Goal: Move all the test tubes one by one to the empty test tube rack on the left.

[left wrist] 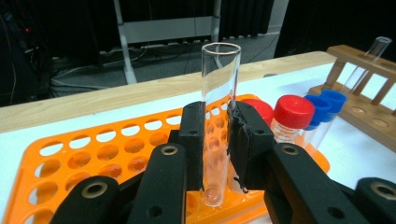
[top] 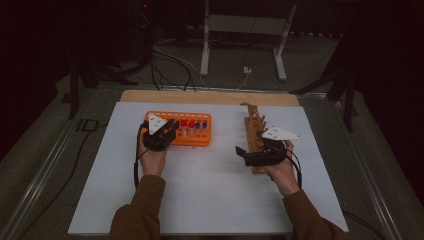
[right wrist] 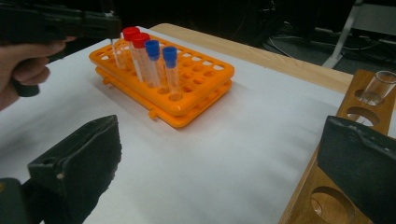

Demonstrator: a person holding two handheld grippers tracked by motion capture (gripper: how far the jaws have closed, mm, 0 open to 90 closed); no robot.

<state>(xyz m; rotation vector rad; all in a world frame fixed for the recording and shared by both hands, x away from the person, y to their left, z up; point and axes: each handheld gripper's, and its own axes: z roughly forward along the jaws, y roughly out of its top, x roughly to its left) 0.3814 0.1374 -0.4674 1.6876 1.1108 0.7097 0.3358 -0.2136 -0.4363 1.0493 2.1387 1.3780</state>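
My left gripper (left wrist: 218,140) is shut on a clear, uncapped glass tube (left wrist: 220,93), held upright with its round bottom just above the orange rack (left wrist: 93,154). In the high view this gripper (top: 161,131) hangs over the rack's left end (top: 200,135). Two red-capped tubes (left wrist: 293,112) and two blue-capped tubes (left wrist: 327,100) stand in the rack. My right gripper (right wrist: 219,154) is open with nothing between its jaws, beside the wooden rack (right wrist: 327,196). In the high view it (top: 242,152) sits at that rack's near end (top: 252,125). Another clear tube (right wrist: 379,86) stands in the wooden rack.
Both racks rest on a white sheet (top: 210,190) that covers a wooden tabletop (top: 210,97). White sheet lies bare between the racks and toward the front edge. Beyond the table are a metal stand (top: 240,30) and cables on the floor.
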